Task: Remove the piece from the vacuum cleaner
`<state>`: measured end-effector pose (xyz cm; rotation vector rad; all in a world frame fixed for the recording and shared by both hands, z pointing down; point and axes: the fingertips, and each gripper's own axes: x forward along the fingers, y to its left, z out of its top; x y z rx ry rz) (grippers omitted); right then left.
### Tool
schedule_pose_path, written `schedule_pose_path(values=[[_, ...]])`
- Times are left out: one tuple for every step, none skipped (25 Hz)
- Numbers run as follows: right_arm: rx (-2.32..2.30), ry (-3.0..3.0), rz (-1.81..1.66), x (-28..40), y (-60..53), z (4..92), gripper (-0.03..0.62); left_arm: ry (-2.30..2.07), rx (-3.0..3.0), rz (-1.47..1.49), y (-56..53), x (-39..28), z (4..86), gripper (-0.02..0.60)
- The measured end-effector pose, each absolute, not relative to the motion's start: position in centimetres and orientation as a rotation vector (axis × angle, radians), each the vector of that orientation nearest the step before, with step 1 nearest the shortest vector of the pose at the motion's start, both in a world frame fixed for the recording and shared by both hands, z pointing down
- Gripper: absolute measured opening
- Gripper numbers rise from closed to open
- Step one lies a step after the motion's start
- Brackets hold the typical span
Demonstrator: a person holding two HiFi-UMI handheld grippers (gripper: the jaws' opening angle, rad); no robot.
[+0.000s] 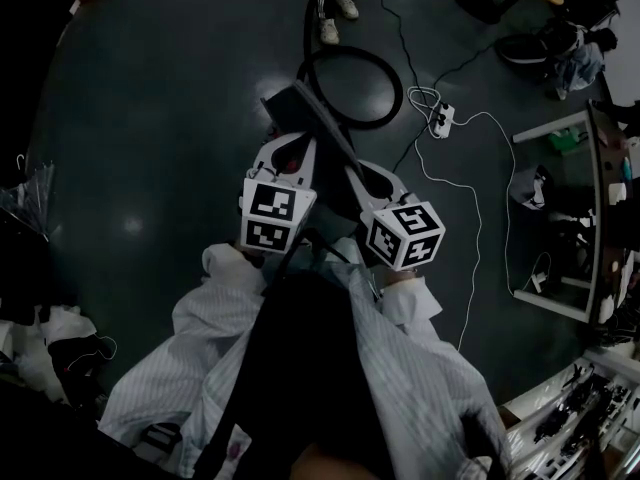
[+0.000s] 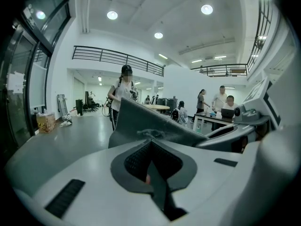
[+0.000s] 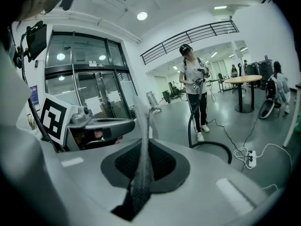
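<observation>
Vacuum piece (image 1: 300, 113): flat dark grey slab, held off the floor between both grippers, just in front of the person's chest. Broad face shows in the left gripper view (image 2: 146, 124); edge-on and thin in the right gripper view (image 3: 143, 140).

Left gripper (image 1: 290, 148): jaws pressed together on the near edge of the piece, which runs up out of the pads (image 2: 151, 171). Right gripper (image 1: 362, 175): jaws clamped on the same piece from the other side, the thin edge pinched between the pads (image 3: 139, 180). The grippers sit side by side, close together, marker cubes (image 1: 275, 216) toward the person.

Vacuum hose (image 1: 350, 86): black loop lying on the floor just beyond the piece, and apart from it (image 3: 211, 147). It rises to a second person (image 3: 194, 88) in white top and dark cap, who stands there with the hose in their hands; only their shoes show in the head view (image 1: 338, 6).

White power strip (image 1: 441, 118) lies on the floor right of the hose loop, with a white cable (image 1: 470, 218) trailing toward the person. Round table (image 3: 243, 80) is behind it, well apart. Several people (image 2: 221, 100) are at a desk in the far background of the left gripper view. Floor (image 1: 150, 118) is dark grey and glossy. Person holding the grippers wears a striped shirt (image 1: 420, 368).
</observation>
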<state>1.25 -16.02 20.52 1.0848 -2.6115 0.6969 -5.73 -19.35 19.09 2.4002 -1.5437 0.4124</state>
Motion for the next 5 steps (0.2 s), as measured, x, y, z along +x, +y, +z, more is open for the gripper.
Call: schedule_pose_path(values=[[1.085,-2.608,0.702,1.4,-16.0,20.7,0.025,-1.541,2.396,0.417,-19.3,-5.6,19.3,0.005],[1.088,-2.604,0.707,1.6,-16.0,20.8,0.025,-1.535,2.393,0.421,-19.3,-5.4,19.6,0.005],[1.094,-2.598,0.713,1.9,-15.9,20.9,0.025,-1.528,2.393,0.424,-19.3,-5.1,19.8,0.005],[1.101,-2.592,0.719,2.2,-15.8,21.0,0.025,-1.518,2.394,0.428,-19.3,-4.7,20.0,0.005],[1.109,-2.585,0.725,2.5,-15.7,21.1,0.025,-1.507,2.395,0.431,-19.3,-4.4,20.2,0.005]])
